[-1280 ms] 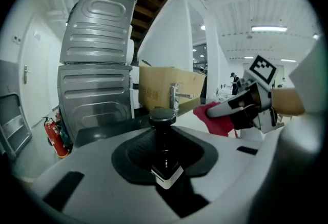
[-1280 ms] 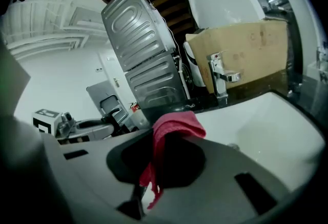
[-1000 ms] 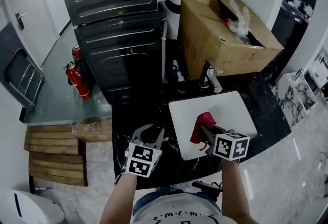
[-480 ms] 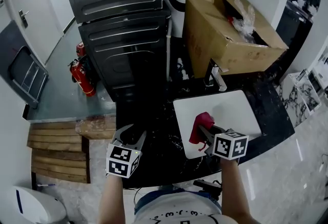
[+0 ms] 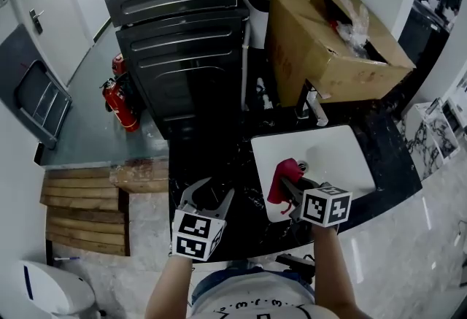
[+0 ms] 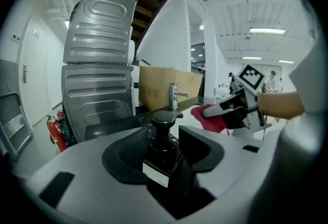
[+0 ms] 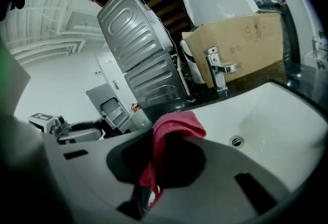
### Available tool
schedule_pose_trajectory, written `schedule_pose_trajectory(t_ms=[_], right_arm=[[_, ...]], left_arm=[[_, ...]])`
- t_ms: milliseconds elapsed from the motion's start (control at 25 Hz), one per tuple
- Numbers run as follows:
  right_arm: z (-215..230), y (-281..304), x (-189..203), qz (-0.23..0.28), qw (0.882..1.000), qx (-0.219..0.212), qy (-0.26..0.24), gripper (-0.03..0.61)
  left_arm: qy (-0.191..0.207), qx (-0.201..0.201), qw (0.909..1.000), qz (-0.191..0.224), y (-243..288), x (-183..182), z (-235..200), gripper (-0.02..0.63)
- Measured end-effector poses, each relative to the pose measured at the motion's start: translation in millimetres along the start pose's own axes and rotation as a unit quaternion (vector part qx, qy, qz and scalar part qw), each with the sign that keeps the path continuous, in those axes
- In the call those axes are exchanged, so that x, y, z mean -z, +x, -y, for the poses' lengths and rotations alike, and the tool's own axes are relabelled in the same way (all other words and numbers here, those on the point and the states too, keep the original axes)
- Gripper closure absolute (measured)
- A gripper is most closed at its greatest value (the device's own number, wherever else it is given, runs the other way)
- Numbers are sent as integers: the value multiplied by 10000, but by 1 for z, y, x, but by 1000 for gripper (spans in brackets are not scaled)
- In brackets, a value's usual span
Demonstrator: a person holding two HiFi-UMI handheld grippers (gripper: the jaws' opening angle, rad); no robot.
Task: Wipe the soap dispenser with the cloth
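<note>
Your L gripper sits over the black counter, just left of the white sink. Its jaws stand wide: they have just been opening, then eased in slightly. The soap dispenser, a black pump bottle w/ a pale label, stands upright between them, and the pads are not pressing on it. From the head view you cannot pick the bottle out against the dark counter. Your R gripper is over the sink's front-left corner, jaws clamped on the red cloth. The cloth bunches above the tips and hangs down between them. Cloth and dispenser are apart, no contact; in the L gripper view the cloth shows beyond the bottle, to its right. Tap stands at the sink's far edge, w/ a cardboard box right behind it.
</note>
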State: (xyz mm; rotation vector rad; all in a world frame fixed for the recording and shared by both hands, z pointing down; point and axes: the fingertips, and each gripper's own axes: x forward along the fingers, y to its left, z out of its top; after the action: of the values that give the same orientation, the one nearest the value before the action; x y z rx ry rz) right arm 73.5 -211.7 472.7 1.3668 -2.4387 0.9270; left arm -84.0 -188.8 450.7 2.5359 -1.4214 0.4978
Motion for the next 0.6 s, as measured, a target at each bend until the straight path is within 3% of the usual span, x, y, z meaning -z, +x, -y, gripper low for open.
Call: schedule_pose_trajectory(t_ms=[160,280,360,480,600], right_arm=[[-1,-5,5,-19,10000,49,16,531],[3,-8,7,-20,9999,102,43,529],[4,-10,9,-24,9999,113,46,529],[3,-13,9,-20,9999,94,49,529],[0,-13,9,-38,10000,60,41,531]], left_arm=[[59,-999,9948,-186,14,-1,-4,446],[-55,-1314,9912,-156,22,-3,-1,492],[-266,-1052,9941,75,25,-5,4,508],[-570,-257,9960,631,27,-10,11,508],[-1227,692,9811,1325,25,-15,10,508]])
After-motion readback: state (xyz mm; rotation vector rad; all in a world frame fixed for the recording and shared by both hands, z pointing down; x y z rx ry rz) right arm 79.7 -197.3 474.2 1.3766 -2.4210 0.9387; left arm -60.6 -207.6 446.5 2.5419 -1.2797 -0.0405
